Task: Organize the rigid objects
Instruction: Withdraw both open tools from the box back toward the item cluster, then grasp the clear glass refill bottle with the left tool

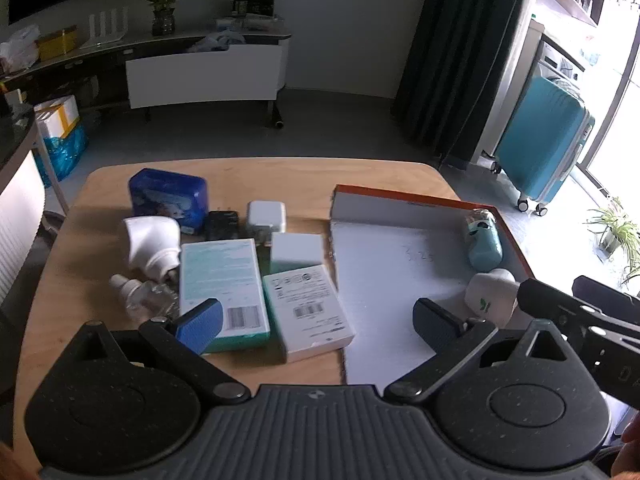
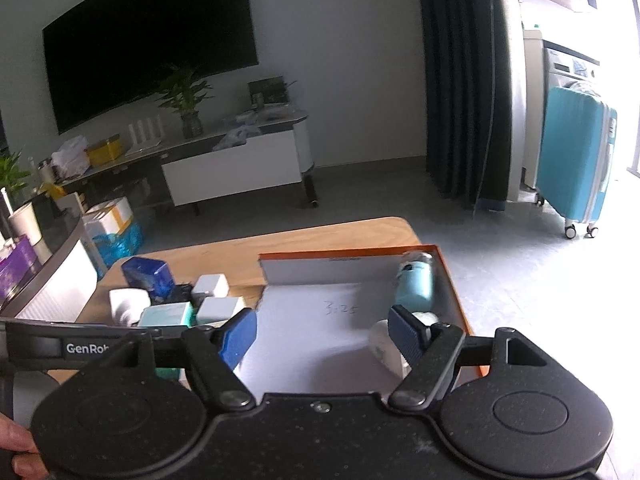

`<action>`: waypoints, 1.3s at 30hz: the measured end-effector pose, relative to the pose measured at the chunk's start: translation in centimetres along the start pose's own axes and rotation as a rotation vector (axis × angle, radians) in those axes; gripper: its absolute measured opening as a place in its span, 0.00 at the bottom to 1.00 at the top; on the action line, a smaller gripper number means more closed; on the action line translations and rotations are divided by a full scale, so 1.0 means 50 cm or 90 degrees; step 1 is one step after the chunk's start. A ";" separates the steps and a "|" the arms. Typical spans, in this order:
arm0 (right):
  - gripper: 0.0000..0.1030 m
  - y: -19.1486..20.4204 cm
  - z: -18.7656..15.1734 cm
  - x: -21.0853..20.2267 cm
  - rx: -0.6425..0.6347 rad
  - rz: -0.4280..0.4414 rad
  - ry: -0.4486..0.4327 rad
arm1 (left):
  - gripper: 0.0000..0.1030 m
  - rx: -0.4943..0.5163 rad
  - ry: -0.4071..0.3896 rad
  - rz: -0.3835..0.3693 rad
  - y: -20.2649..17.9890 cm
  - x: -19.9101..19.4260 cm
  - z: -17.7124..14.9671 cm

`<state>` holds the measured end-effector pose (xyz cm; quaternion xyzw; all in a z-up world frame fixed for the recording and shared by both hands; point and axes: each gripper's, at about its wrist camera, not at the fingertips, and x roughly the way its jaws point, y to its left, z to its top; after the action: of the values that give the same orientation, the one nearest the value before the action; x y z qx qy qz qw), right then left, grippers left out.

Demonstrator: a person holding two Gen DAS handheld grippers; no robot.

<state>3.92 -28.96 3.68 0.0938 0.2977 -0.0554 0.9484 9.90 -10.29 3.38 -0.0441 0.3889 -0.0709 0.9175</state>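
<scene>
Left wrist view shows the left gripper [image 1: 318,320] spread wide with nothing between its blue pads, above the wooden table [image 1: 280,176]. Below it lie a teal-edged box [image 1: 222,276] and a white barcoded box [image 1: 308,308], touching side by side. Right of them sits the orange-rimmed tray [image 1: 400,196], holding a teal bottle [image 1: 485,246] and a white cup [image 1: 490,294] along its right wall. Right wrist view has the right gripper [image 2: 324,338] empty over the tray, its jaws parted, the cup just behind its right pad.
</scene>
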 end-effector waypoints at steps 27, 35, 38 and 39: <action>0.83 0.128 -0.019 0.018 -0.068 0.064 0.041 | 1.00 -0.055 -0.012 0.045 0.125 -0.057 -0.040; 0.84 0.160 -0.034 0.028 -0.086 0.083 0.058 | 1.00 -0.074 -0.004 0.048 0.160 -0.058 -0.058; 0.83 0.168 -0.039 0.032 -0.093 0.089 0.063 | 1.00 -0.081 -0.004 0.049 0.176 -0.061 -0.067; 0.83 0.169 -0.040 0.033 -0.095 0.091 0.065 | 1.00 -0.086 -0.004 0.049 0.181 -0.061 -0.070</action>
<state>5.52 -20.37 2.33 0.0470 0.3416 0.0395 0.9378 6.14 -0.94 1.89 -0.0911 0.3911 -0.0092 0.9158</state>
